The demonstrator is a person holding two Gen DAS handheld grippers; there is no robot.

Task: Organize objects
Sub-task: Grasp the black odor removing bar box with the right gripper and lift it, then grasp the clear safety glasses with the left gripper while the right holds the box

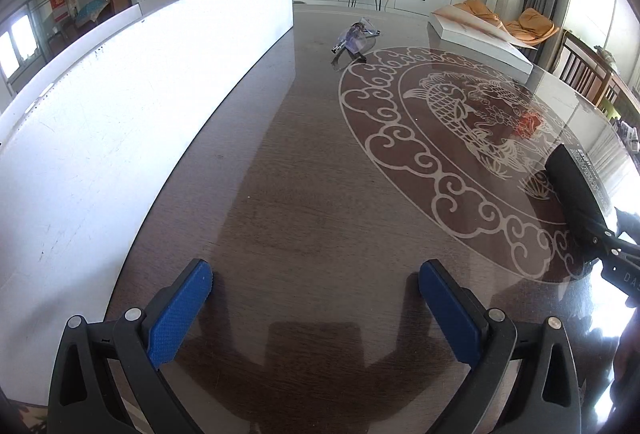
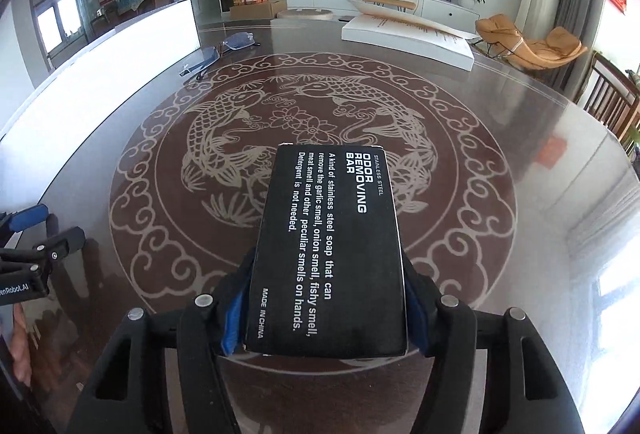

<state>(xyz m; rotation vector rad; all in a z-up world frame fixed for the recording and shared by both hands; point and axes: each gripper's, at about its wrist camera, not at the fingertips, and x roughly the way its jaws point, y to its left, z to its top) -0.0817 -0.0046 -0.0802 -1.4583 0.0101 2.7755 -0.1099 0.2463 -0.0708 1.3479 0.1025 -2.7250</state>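
Note:
My right gripper (image 2: 326, 298) is shut on a black box (image 2: 332, 242) labelled "odor removing bar", held flat above the fish-patterned glass turntable (image 2: 160, 194). The same box shows in the left wrist view (image 1: 576, 190) at the right edge, with the right gripper's black frame behind it. My left gripper (image 1: 316, 298) is open and empty, low over the dark wooden table (image 1: 280, 174). It also shows in the right wrist view (image 2: 44, 222) at the far left. A pair of glasses (image 1: 354, 40) lies at the far side of the table, also in the right wrist view (image 2: 222, 52).
A long white board (image 1: 140, 82) stands along the table's left side. A flat white box (image 2: 408, 36) lies at the far right of the table. Wooden chairs (image 2: 612, 98) stand at the right. A TV and cabinet are beyond the table.

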